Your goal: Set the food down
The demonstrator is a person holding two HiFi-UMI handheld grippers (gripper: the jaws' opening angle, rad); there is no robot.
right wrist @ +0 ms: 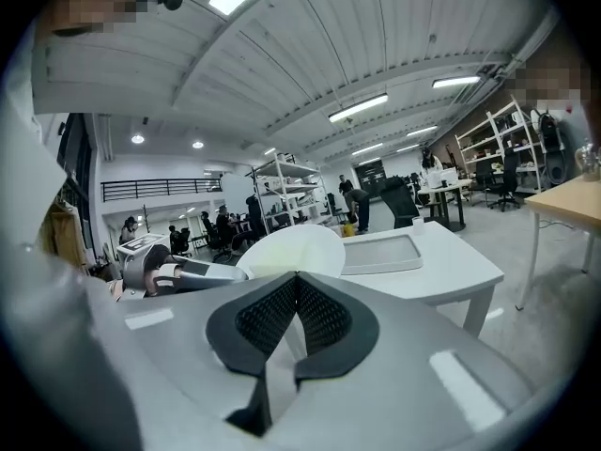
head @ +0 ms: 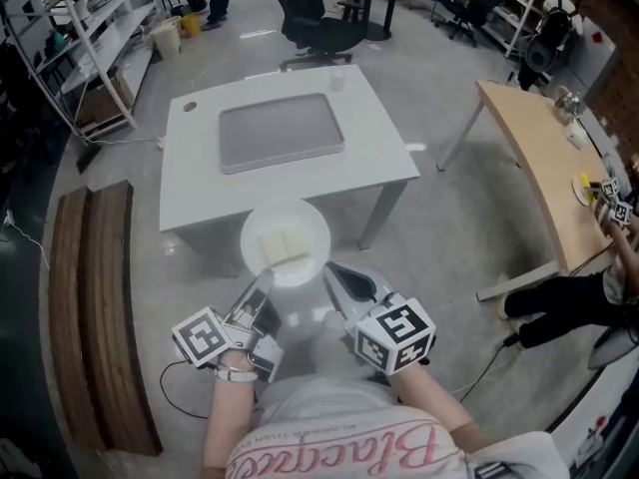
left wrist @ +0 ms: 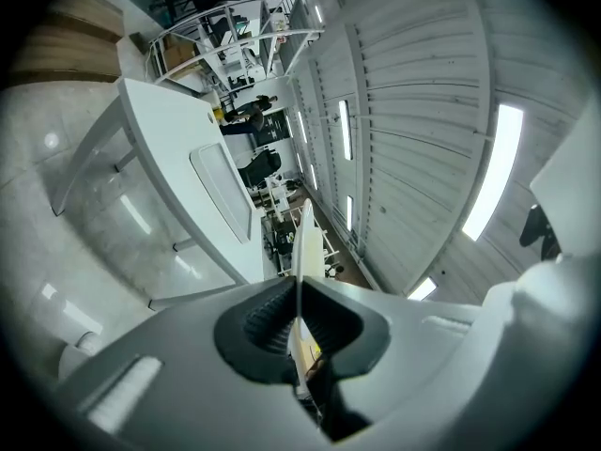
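Note:
A white plate [head: 300, 226] carrying pale slices of food [head: 283, 245] hangs in the air just in front of the white table [head: 374, 138]. My left gripper [head: 262, 285] is shut on the plate's near rim; in the left gripper view the rim [left wrist: 301, 242] runs edge-on between the pads of the left gripper [left wrist: 297, 318]. My right gripper [head: 334, 272] is shut with nothing in it, close beside the plate's right edge. In the right gripper view the plate [right wrist: 291, 249] shows beyond the shut right gripper [right wrist: 297, 285].
A grey tray [head: 281, 131] lies on the table, with a small cup [head: 336, 82] at the far edge. A wooden bench [head: 95, 297] stands to the left, a curved wooden desk [head: 544, 168] to the right, and an office chair [head: 315, 23] behind the table.

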